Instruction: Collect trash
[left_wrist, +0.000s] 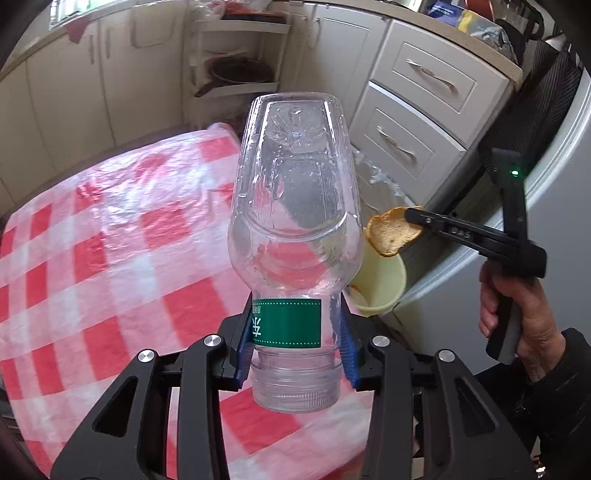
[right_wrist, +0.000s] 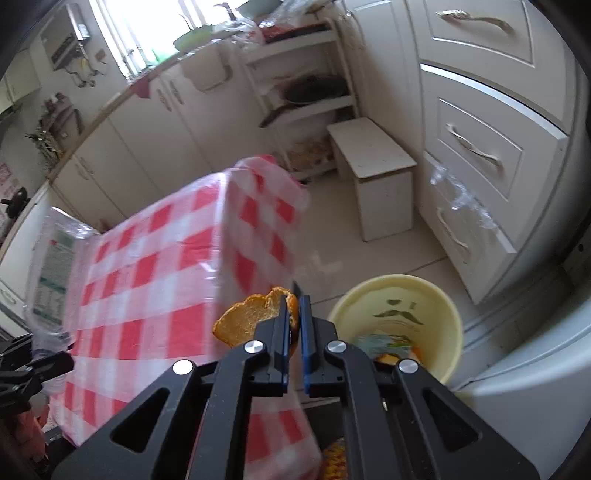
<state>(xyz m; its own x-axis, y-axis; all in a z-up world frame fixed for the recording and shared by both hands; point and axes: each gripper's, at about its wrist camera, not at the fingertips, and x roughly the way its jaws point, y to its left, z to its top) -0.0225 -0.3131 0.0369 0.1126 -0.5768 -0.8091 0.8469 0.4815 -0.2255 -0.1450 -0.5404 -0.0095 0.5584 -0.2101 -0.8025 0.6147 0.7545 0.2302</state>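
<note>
My left gripper (left_wrist: 295, 326) is shut on the labelled neck end of a clear plastic bottle (left_wrist: 295, 206), base pointing away, above the checked table. To its right, my right gripper (left_wrist: 410, 215) pinches a piece of orange peel (left_wrist: 391, 238) over a pale yellow bin (left_wrist: 384, 284). In the right wrist view the right gripper (right_wrist: 293, 297) is shut on the peel (right_wrist: 251, 319), with the bin (right_wrist: 452, 317) on the floor just right of the fingers. The bottle (right_wrist: 55, 266) shows blurred at the far left.
A table under a red-and-white checked cloth (right_wrist: 155, 277) stands left of the bin. A wrapper and a bit of peel (right_wrist: 388, 345) lie inside the bin. White drawers (right_wrist: 480, 147) with a clear bag on one handle and a small white stool (right_wrist: 373, 155) border the tiled floor.
</note>
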